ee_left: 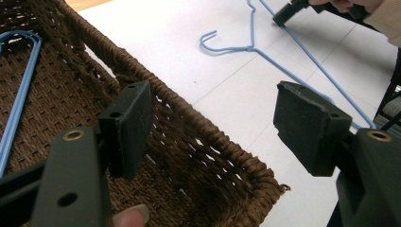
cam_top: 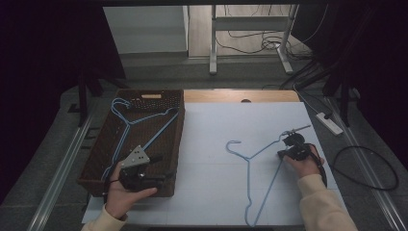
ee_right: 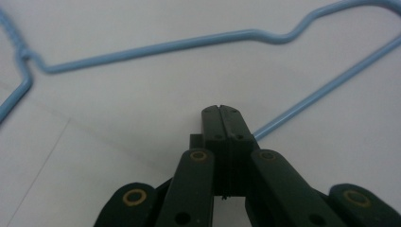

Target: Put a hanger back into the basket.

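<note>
A blue wire hanger [cam_top: 248, 183] lies flat on the white table top [cam_top: 211, 192], its hook toward the basket. My right gripper [cam_top: 280, 154] rests at the hanger's right side, jaws shut. In the right gripper view the jaws [ee_right: 221, 111] meet with no gap, and the hanger's [ee_right: 165, 47] straight wire runs in under the right jaw; I cannot tell whether it is pinched. A second blue hanger [cam_top: 126, 126] lies in the brown wicker basket [cam_top: 180, 139]. My left gripper [cam_top: 162, 166] hovers over the basket's near right corner, open and empty [ee_left: 220, 118].
The basket's woven rim [ee_left: 189, 127] passes just beneath the left jaws. A power strip [cam_top: 329, 122] and loose cables lie on the floor to the right. Metal frame legs [cam_top: 212, 48] stand beyond the table's far wooden edge [cam_top: 240, 96].
</note>
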